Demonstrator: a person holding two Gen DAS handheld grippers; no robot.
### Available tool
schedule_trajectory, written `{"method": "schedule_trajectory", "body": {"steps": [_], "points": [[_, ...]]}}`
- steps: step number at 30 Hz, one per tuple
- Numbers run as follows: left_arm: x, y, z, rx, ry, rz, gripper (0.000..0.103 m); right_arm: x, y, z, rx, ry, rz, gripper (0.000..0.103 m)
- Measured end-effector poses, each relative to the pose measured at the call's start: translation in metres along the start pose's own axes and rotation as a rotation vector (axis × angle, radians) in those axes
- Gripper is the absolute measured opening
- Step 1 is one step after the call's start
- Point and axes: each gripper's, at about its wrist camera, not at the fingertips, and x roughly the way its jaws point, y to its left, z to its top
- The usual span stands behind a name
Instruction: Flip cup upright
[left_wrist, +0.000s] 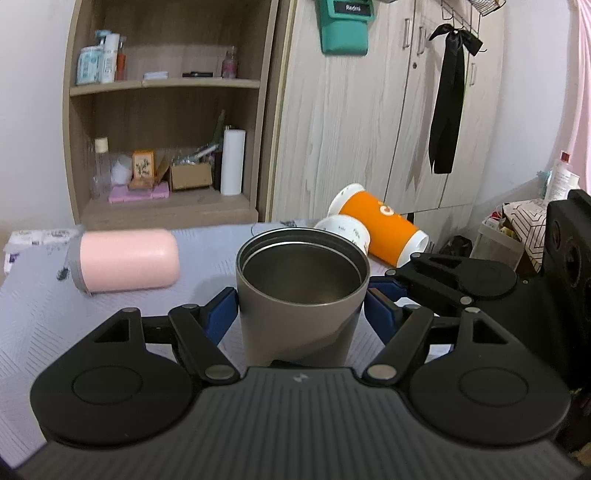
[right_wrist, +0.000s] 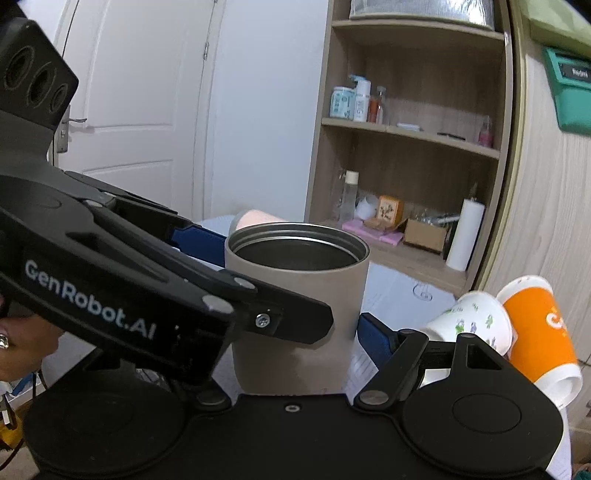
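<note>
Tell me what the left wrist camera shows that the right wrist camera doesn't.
Only the left wrist view shows the black ribbon hanging on the wardrobe and the pink cup in full, lying on its side. Only the right wrist view shows the white door and the person's hand. Both show the grey cup standing upright with its mouth up, both grippers around it, the orange cup and white patterned cup lying tipped over, and the wooden shelf.
</note>
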Motion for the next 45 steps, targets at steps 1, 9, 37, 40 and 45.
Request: {"method": "schedule_trajectory", "body": {"steps": [1,9,37,40,45], "points": [[0.002,0.000,-0.002,-0.003,-0.003,-0.002,0.074,0.001,-0.001,-0.001,0.002,0.004,-0.002,0.081],[0.004,-0.002,-0.003,-0.020,-0.026,-0.012,0.075,0.001,-0.007,-0.001,0.036,0.026,0.011,0.081],[-0.089,-0.013,-0.011,-0.121,-0.055,0.246,0.084,-0.102,0.024,-0.014,0.113,-0.056,-0.197,0.092],[-0.107,-0.017,-0.011,-0.133,-0.078,0.271,0.084,-0.120,0.033,-0.010,0.113,-0.085,-0.233,0.092],[-0.132,-0.027,-0.009,-0.127,-0.096,0.300,0.084,-0.144,0.042,0.000,0.122,-0.124,-0.257,0.092]]}}
